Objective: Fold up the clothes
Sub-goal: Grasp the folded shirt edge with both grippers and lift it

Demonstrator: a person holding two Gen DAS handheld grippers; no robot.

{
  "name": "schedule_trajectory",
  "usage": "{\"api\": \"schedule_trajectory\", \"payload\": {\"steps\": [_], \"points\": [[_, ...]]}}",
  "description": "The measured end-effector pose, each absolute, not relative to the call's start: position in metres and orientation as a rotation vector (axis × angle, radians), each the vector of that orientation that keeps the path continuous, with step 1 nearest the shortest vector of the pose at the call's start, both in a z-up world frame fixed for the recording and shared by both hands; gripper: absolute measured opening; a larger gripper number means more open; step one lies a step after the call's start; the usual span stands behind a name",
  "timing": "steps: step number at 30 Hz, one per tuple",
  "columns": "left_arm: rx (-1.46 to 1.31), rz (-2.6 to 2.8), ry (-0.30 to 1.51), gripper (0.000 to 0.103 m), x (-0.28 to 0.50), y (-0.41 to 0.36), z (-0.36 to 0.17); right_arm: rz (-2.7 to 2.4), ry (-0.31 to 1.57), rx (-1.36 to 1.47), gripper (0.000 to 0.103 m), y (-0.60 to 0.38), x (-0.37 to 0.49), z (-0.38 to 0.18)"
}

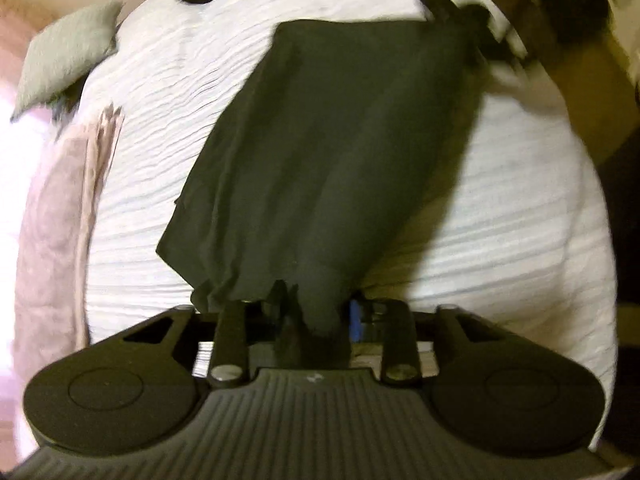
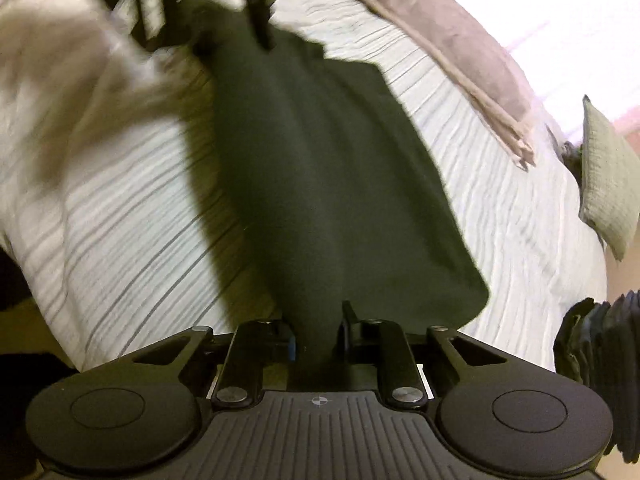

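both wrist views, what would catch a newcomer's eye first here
A dark green garment dominates both views, stretched in the air over a white ribbed bedspread between the left gripper and the right gripper, each shut on one end. A folded pink cloth lies along the bed's edge, beside a sage green pillow.

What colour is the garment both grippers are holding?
Dark, near-black green, plain; the garment shows best in the right wrist view.

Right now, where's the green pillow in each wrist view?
Left wrist: green pillow at upper left, beyond the dark garment.
Right wrist: green pillow at the right edge.
Shared landmark: the pink folded cloth on the white bedspread, near the pillow.
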State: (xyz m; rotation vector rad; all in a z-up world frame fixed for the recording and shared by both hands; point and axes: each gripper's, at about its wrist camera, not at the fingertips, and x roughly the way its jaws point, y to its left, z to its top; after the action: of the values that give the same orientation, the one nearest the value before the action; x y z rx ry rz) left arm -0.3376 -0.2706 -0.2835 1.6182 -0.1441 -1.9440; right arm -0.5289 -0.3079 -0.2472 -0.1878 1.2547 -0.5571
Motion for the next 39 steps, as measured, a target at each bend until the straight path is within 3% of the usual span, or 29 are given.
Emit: {"api": "schedule_trajectory", "payload": {"steps": [5, 10, 25, 39], "points": [[1.705, -1.866, -0.311, 0.035, -0.35, -0.261, -0.303, -0.558, 1.224, -0.189, 0.017, -0.316, -0.528, -0.215], [1.722, -1.863, -0.323, 0.021, -0.355, -0.262, -0.287, -0.542, 1.209, -0.209, 0.017, -0.322, -0.539, -0.186], [1.6, -2.043, -0.225, 0.016, -0.413, -0.308, -0.128, -0.62, 1.196, -0.233, 0.016, -0.348, -0.623, -0.06], [1.318, -2.188, -0.673, 0.016, -0.491, -0.41, -0.003, -0.973, 1.162, -0.329, 0.016, -0.425, -0.717, 0.08]]}}
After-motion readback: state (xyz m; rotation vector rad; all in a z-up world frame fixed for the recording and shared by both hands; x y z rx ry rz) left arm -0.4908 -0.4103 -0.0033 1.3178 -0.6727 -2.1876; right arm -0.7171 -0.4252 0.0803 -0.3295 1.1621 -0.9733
